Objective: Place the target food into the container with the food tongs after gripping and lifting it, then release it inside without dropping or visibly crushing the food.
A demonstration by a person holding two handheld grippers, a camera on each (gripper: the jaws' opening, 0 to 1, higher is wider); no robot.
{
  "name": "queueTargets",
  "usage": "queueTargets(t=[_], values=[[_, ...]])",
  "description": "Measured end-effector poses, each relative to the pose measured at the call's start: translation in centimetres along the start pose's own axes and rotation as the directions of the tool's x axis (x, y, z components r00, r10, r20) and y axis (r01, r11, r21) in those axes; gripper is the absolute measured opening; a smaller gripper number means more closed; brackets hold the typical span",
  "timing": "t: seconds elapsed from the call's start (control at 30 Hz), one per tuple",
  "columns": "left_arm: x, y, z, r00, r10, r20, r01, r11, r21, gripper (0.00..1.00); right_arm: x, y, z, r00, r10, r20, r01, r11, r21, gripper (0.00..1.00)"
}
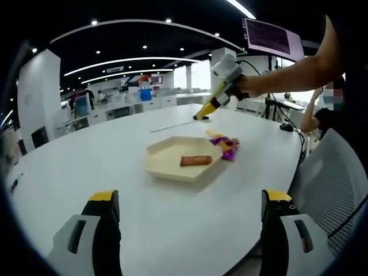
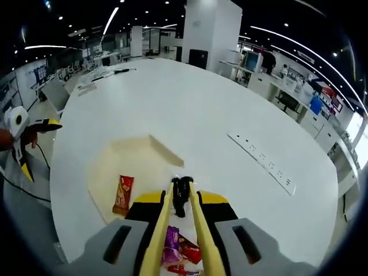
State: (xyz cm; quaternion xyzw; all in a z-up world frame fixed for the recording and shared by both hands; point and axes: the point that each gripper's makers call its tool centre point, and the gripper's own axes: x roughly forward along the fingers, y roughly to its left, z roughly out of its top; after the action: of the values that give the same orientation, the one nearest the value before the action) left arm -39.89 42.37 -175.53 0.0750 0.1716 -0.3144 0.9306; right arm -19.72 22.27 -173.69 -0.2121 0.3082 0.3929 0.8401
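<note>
Left hand-held gripper (image 1: 187, 214) released; right hand-held gripper (image 2: 180, 202) clenched on tongs (image 2: 179, 221) w/ wrapped snacks (image 2: 175, 247) between arms.

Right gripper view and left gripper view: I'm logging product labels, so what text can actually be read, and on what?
None is legible.
Red snack bar in the tray: print too small.
Purple wrappers: blurred.
Hanging screen: lines of text, unreadable.

No legible text on the snack wrappers (image 2: 123, 194), monitor (image 1: 272, 38) or signs.
</note>
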Motion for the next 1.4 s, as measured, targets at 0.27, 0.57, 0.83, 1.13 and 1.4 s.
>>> queueTargets(t=[0.27, 0.57, 0.83, 1.13, 1.4], values=[[0.0, 0.1, 0.1, 1.0, 0.005, 0.007, -0.005, 1.0, 0.0, 1.0, 1.5, 2.5, 1.8, 0.999, 0.035, 0.004, -0.035, 0.999, -0.037, 0.2], [-0.1, 0.1, 0.1, 1.0, 0.006, 0.002, -0.006, 1.0, 0.002, 1.0, 2.9, 4.1, 2.5, 0.998, 0.059, 0.004, -0.059, 0.997, -0.049, 0.21], [0.0, 0.2, -0.1, 1.0, 0.007, -0.006, -0.007, 1.0, 0.002, 1.0, 3.0, 4.9, 2.5, 0.995, 0.099, 0.01, -0.098, 0.993, -0.067, 0.24], [0.0, 0.2, -0.1, 1.0, 0.01, -0.006, -0.01, 1.0, 0.005, 1.0, 1.9, 3.9, 2.9, 0.996, 0.084, 0.018, -0.083, 0.994, -0.075, 0.25], [-0.1, 0.3, -0.1, 1.0, 0.013, -0.003, -0.013, 1.0, 0.004, 1.0, 0.5, 2.0, 1.3, 0.998, 0.062, 0.01, -0.061, 0.997, -0.057, 0.25]])
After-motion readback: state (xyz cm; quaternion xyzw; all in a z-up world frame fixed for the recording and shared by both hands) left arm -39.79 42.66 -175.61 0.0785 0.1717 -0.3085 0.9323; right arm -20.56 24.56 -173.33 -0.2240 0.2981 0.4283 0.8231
